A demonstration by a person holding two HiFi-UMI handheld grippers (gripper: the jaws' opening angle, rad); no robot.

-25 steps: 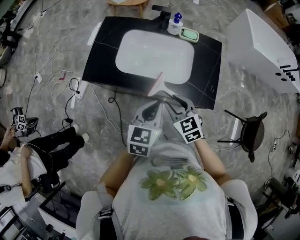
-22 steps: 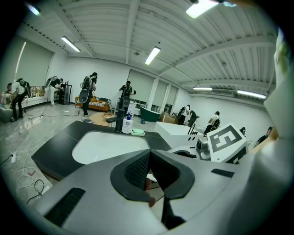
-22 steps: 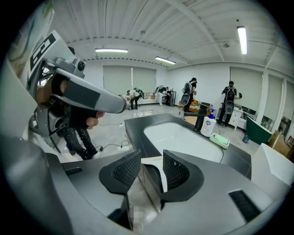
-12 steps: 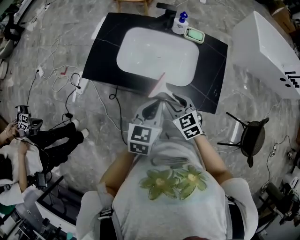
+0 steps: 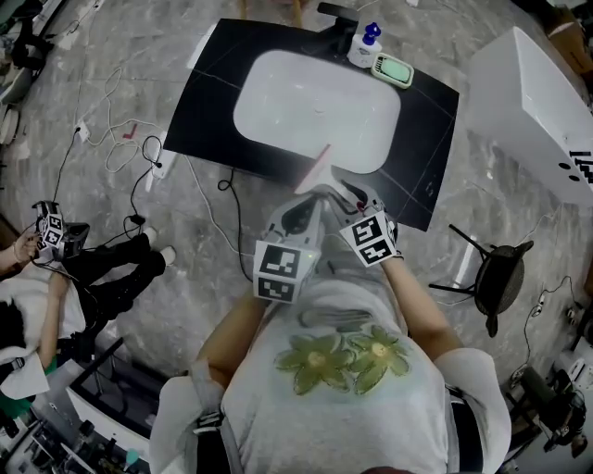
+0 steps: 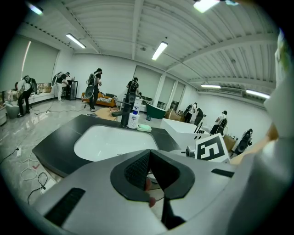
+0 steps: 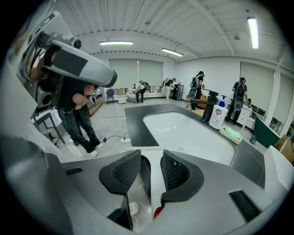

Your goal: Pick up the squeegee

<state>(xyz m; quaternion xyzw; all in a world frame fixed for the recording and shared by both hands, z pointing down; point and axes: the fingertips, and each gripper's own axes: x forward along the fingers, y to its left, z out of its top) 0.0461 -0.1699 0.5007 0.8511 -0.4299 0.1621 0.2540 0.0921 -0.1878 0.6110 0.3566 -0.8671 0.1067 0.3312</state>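
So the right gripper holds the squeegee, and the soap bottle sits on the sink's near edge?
No: the soap bottle stands on the far edge of the sink, beside the faucet, per the head view. The right gripper does hold the squeegee.

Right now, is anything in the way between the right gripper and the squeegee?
No, nothing visible is. The squeegee already has its white handle between the jaws of the right gripper, with its blade poking out in front, toward the sink.

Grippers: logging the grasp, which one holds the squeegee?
The right gripper: the white squeegee handle is clamped between its jaws; the left gripper has its jaws together.
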